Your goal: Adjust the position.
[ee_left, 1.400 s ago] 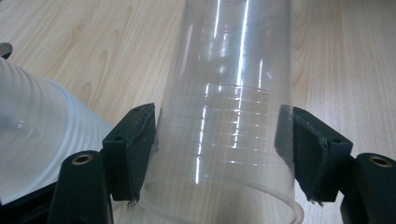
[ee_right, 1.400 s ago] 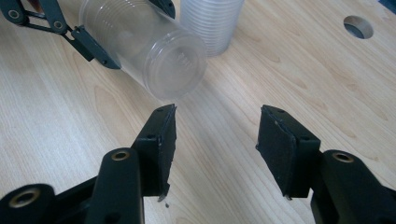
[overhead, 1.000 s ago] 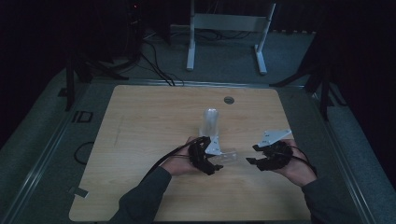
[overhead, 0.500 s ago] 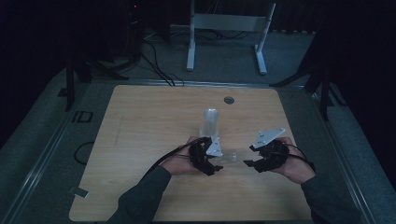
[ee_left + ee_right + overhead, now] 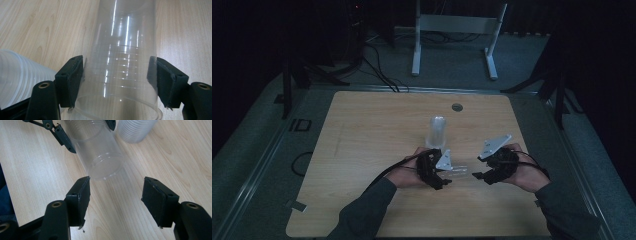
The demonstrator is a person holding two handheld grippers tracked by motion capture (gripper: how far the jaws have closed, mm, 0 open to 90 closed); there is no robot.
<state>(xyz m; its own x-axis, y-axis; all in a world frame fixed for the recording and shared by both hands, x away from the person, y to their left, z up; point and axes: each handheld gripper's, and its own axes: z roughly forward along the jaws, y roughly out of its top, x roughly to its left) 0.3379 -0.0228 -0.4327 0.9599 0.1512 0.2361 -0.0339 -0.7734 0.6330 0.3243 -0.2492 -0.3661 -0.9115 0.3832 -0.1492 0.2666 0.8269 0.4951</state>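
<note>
Low in the high view's centre, the left claw (image 5: 443, 176) is clamping a clear plastic cup (image 5: 458, 172) lying on its side on the wooden worktop (image 5: 362, 130). Just right of it, the right claw (image 5: 478, 176) is standing half wide, its jaws having just been opening, nothing between them. Farther up, a stack of cups (image 5: 437, 131) is standing upright.
</note>
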